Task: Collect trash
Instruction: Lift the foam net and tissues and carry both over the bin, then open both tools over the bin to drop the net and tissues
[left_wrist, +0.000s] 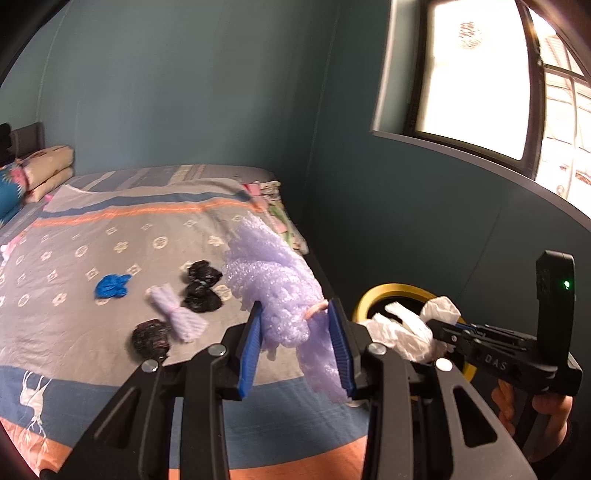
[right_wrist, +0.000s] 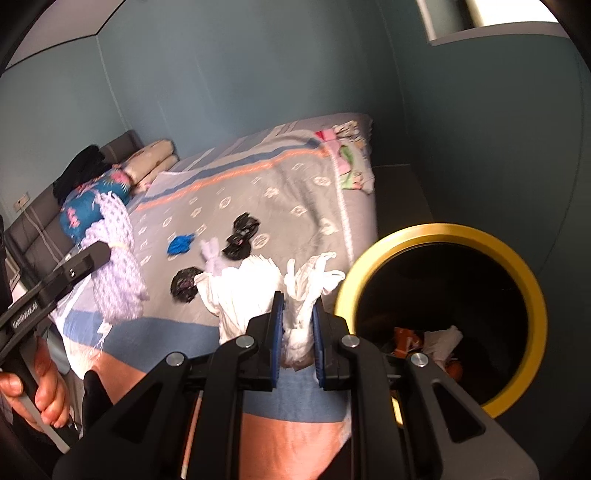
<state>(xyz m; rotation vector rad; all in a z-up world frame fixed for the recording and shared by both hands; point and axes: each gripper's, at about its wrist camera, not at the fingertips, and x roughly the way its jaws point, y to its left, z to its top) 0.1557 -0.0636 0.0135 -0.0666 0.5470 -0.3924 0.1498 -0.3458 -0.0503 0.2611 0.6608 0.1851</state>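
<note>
My left gripper (left_wrist: 295, 314) is shut on a bundle of purple bubble wrap (left_wrist: 273, 273) and holds it above the bed's front edge; the wrap also shows in the right wrist view (right_wrist: 118, 258). My right gripper (right_wrist: 298, 306) is shut on a crumpled white plastic bag (right_wrist: 251, 291), held just left of the yellow-rimmed black bin (right_wrist: 443, 317); the bag also shows in the left wrist view (left_wrist: 406, 328). On the bed lie a blue scrap (left_wrist: 110, 286), a small purple wrap piece (left_wrist: 177, 314), and black crumpled bags (left_wrist: 201, 286) (left_wrist: 149, 338).
The bin (left_wrist: 391, 295) stands beside the bed by the teal wall and holds orange and white trash (right_wrist: 424, 339). Pillows (left_wrist: 48, 170) are at the bed's head. Folded cloth (right_wrist: 351, 158) lies at the far corner. A window (left_wrist: 480, 74) is on the right.
</note>
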